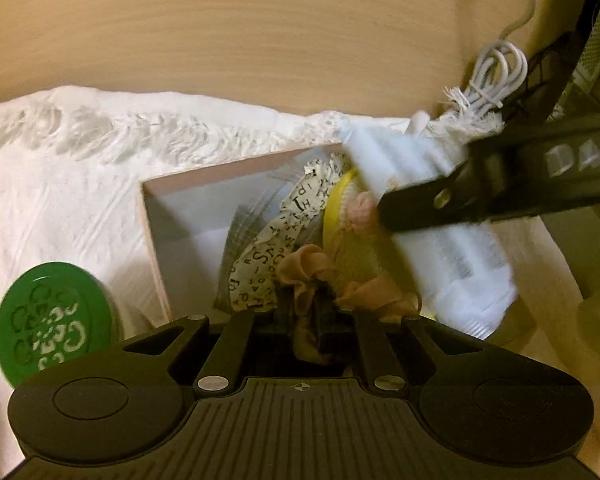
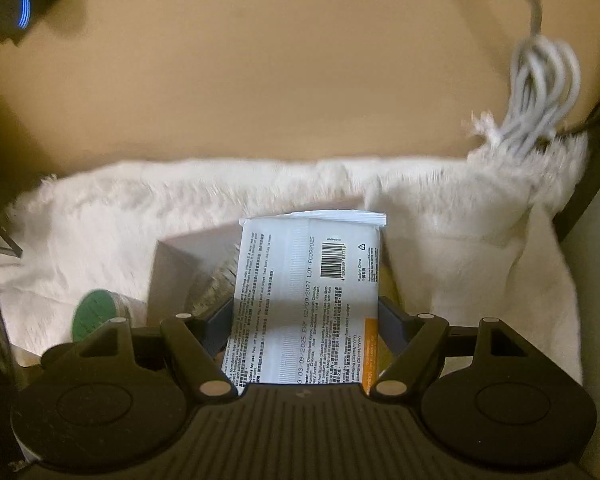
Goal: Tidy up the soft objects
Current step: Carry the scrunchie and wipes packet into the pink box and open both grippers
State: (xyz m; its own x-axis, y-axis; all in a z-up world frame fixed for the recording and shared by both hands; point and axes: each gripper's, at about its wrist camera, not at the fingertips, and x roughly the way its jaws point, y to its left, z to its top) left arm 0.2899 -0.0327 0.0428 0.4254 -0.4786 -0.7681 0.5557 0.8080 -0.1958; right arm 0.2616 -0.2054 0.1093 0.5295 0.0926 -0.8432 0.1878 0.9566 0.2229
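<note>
1. Pink-rimmed open box (image 1: 156,240) already holds a letter-print cloth (image 1: 260,256) and yellow fabric (image 1: 340,216).
2. Left gripper (image 1: 316,312), clenched on a peach fabric scrunchie (image 1: 312,276), hangs over it.
3. Right gripper (image 2: 306,320) clasps a white wet-wipe pack (image 2: 300,292) above the box; both await placing.

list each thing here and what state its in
left gripper: shut on the peach fabric piece
right gripper: shut on the white wipes pack
box: open, partly filled with soft items
green-lidded jar: lid on, beside the box
white cable: coiled, on the table
</note>
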